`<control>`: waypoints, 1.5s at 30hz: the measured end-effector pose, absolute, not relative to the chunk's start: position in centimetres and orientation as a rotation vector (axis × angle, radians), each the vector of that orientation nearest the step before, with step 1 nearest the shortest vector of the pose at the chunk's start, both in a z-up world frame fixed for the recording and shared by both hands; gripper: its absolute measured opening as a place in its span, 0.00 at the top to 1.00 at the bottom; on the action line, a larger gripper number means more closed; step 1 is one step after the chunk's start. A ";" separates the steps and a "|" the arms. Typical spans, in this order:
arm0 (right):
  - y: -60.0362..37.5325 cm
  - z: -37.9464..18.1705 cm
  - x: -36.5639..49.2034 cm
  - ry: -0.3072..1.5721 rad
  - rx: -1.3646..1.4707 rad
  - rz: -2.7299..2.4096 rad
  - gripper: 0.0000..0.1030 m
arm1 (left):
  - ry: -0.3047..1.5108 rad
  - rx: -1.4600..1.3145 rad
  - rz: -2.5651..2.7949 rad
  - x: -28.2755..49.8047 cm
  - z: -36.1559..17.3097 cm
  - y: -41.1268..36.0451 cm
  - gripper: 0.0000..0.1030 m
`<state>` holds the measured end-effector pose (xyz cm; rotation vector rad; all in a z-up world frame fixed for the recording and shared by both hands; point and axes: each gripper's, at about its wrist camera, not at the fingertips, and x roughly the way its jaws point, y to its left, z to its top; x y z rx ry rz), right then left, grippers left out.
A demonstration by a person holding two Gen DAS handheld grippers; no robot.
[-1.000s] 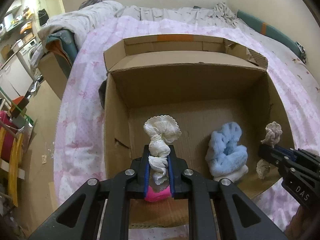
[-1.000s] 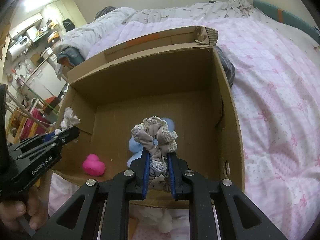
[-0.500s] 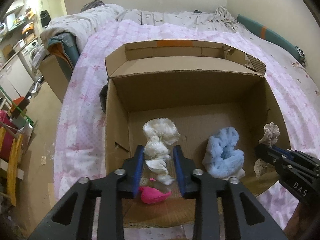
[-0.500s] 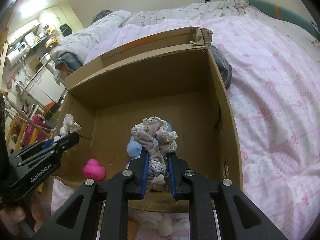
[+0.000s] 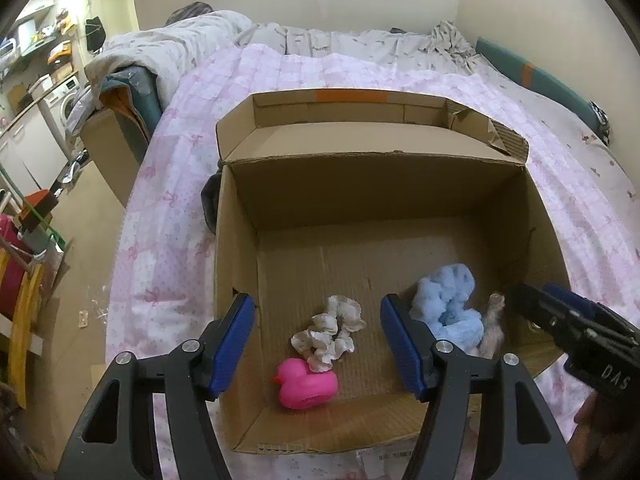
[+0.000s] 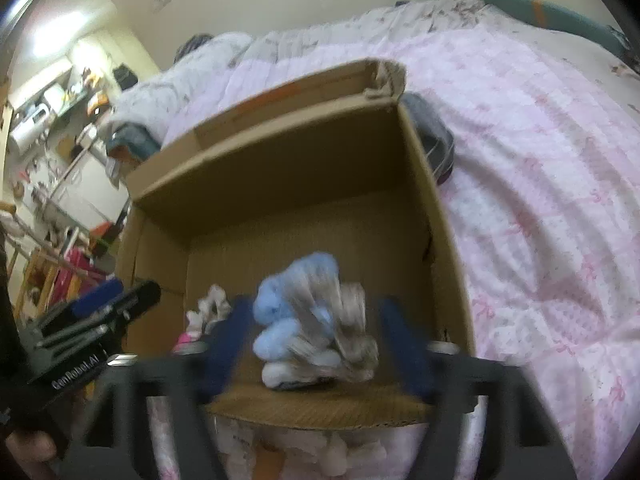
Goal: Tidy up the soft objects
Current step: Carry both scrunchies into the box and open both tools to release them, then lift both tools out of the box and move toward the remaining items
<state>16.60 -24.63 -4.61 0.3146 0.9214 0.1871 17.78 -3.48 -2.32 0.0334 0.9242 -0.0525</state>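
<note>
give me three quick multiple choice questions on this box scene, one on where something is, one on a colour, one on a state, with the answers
1. Where does the white scrunchie lie?
A. on the pink bedcover
B. on the floor of the cardboard box
C. between closed pads

2. What colour is the toy duck?
A. yellow
B. green
C. pink

3. How do the jaws of the left gripper stand?
A. clamped on the duck
B. apart, gripping nothing
C. shut on the fluffy blue scrunchie

Answers:
1 B: it rests on the box bottom, just behind the duck.
2 C: the duck is bright pink.
3 B: the blue pads stand wide and are opening, the white scrunchie lying loose below them.
</note>
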 end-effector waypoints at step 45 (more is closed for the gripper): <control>-26.4 -2.0 10.0 0.916 0.307 0.165 0.23 | 0.882 -0.099 0.024 9.4 2.1 4.1 0.39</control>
